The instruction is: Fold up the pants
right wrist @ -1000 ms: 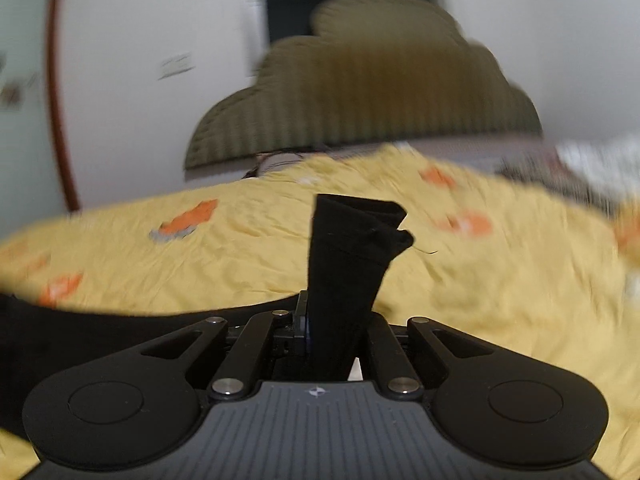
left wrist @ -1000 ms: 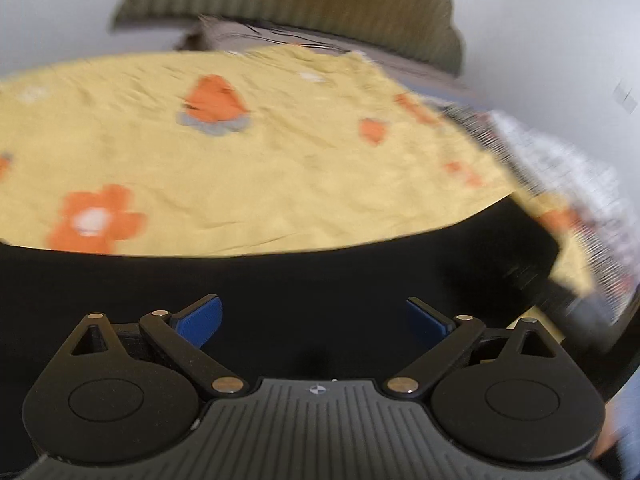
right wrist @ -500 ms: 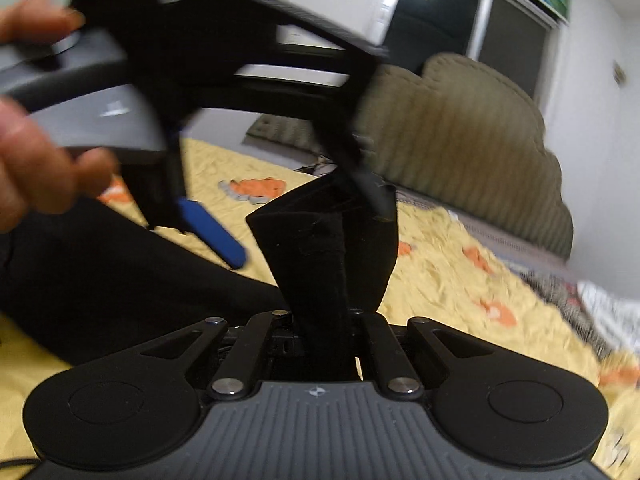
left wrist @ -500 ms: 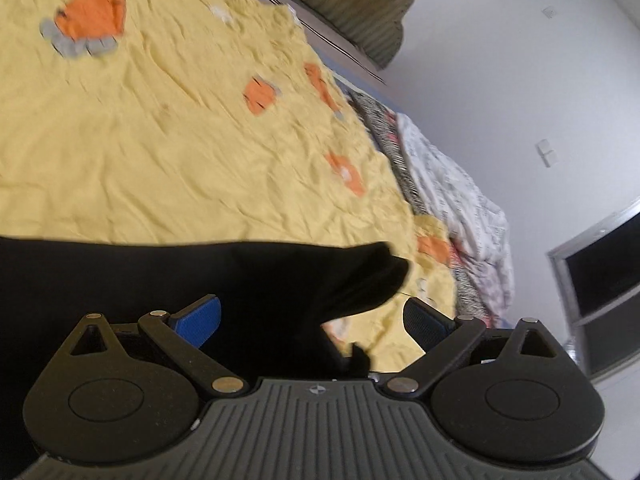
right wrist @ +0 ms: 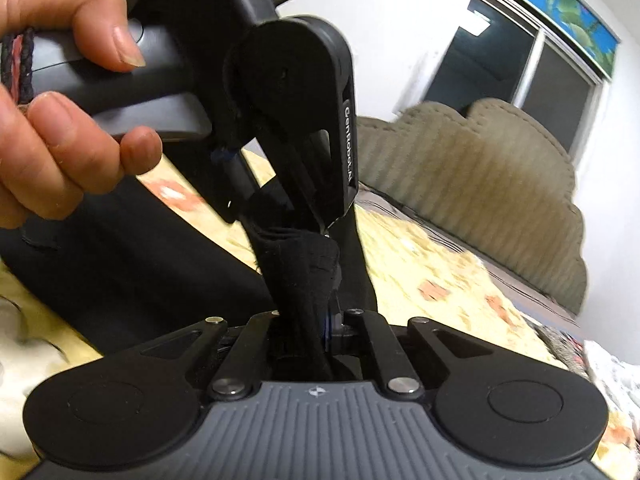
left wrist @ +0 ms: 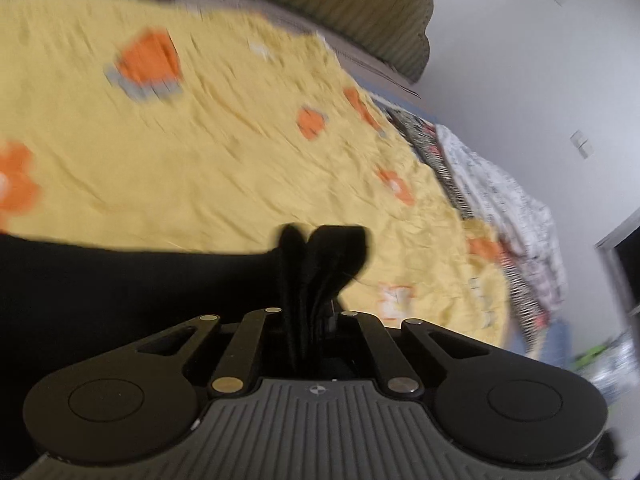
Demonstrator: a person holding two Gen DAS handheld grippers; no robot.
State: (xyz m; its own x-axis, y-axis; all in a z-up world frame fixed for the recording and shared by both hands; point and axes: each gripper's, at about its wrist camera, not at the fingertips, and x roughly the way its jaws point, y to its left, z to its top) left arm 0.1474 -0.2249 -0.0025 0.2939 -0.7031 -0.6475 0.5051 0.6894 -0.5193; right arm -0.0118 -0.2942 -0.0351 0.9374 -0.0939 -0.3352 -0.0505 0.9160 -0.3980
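Note:
The black pants [left wrist: 120, 280] lie across a yellow bedspread [left wrist: 208, 160] with orange flowers. My left gripper [left wrist: 310, 312] is closing its jaws, and a bunched end of the pants [left wrist: 324, 252] is pinched between them. My right gripper [right wrist: 316, 320] is shut on a gathered fold of the same pants [right wrist: 304, 268], which stands up from its jaws. In the right wrist view a hand [right wrist: 60, 128] holds the left gripper [right wrist: 288, 220] just above and behind that fold, its tips meeting the same bunch of fabric. The rest of the pants [right wrist: 140, 272] trails off to the left.
A padded olive headboard [right wrist: 480, 168] closes the far end of the bed. Crumpled patterned bedding [left wrist: 504, 200] lies along the right edge against the white wall. A dark window [right wrist: 520, 64] sits above the headboard.
The left jaws went from wide open to closed on the pants' end. The right gripper rolled and carried its fold over to the left gripper, which now sits right above it.

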